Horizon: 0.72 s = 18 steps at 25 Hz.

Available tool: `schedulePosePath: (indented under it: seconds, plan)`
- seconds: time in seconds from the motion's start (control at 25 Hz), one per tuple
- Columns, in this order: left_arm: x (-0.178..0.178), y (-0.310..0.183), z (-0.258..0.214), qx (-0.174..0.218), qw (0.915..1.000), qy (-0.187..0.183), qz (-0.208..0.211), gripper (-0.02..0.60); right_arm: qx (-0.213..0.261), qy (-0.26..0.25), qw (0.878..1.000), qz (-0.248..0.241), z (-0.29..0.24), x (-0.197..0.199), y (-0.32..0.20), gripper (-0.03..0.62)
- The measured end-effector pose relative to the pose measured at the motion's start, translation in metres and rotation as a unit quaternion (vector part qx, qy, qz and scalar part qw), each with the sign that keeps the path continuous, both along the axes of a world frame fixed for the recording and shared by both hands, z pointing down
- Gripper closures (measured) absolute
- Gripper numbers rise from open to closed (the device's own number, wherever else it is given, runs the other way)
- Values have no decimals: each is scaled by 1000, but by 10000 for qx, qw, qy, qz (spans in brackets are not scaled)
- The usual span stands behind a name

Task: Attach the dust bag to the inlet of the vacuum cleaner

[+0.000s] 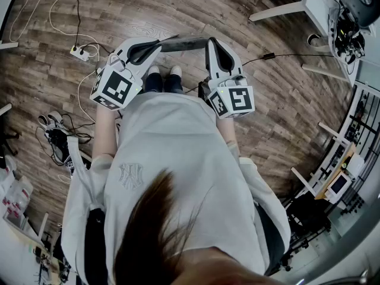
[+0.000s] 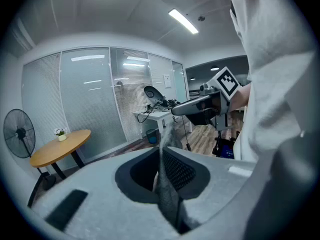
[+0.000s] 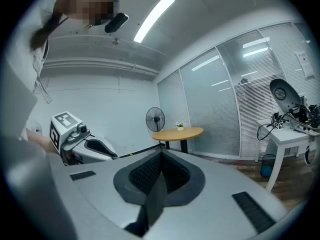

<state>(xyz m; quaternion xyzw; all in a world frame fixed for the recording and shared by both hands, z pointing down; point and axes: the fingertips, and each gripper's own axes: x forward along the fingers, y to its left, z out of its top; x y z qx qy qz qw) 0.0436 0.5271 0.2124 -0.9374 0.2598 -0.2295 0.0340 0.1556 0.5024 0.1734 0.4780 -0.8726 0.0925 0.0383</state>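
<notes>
Bag: grey dust bag (image 1: pixel 181 42) stretched between both grippers; vacuum cleaner unseen | Left gripper (image 1: pixel 153 47): pinching one end | Right gripper (image 1: pixel 212 45): clamped on other | Handling: likely light, limp; grip edges.

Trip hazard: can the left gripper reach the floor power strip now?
Probably not: the left gripper is shut on grey fabric and held high, while the power strip lies on the floor far below.

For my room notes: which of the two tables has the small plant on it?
The round wooden table near the fan; the white desk holds cables and devices.
</notes>
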Motion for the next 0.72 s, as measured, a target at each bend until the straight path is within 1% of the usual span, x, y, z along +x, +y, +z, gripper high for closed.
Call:
schedulePosePath:
  seconds: [0.24, 0.52, 0.72]
  plan:
    - [-4, -1, -8, 98, 9999, -40, 23, 543, 8, -11, 10000, 65, -4, -2, 4, 592]
    - [-4, 6, -4, 40, 9999, -114, 8, 543, 14, -56, 10000, 6, -5, -4, 10, 592]
    - [2, 8, -2, 19, 9999, -151, -47, 543, 13, -61, 10000, -69, -4, 1, 10, 592]
